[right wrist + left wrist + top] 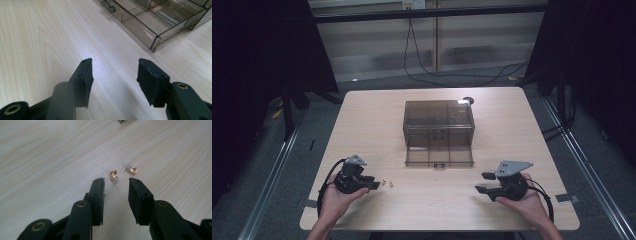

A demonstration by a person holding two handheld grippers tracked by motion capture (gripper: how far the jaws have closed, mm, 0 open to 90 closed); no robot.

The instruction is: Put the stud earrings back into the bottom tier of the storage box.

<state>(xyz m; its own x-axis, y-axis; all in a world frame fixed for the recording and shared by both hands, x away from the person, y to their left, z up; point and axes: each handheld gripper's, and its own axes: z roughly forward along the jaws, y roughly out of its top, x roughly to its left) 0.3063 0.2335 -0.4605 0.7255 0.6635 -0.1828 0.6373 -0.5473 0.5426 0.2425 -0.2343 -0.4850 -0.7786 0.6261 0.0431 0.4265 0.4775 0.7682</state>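
Note:
Two small gold-coloured metal pieces point(114, 174) point(131, 169) lie on the wooden table, just beyond the tips of my left gripper point(116, 180), which is open with nothing between its jaws. In the high view the same gold pieces point(387, 183) sit just right of my left gripper point(376, 183) at the table's front left. A smoky clear plastic drawer box point(439, 122) stands mid-table with its bottom drawer point(439, 155) pulled out toward me. My right gripper point(482, 182) rests at the front right, open and empty; its view shows the drawer's divided compartments point(150, 22) ahead and to the right.
The drawer's two small knobs point(108, 7) stick out at its front. A small dark round object point(468, 100) lies behind the box. Black cables point(452, 75) run across the floor beyond the table's far edge. Bare tabletop point(432, 200) lies between the two grippers.

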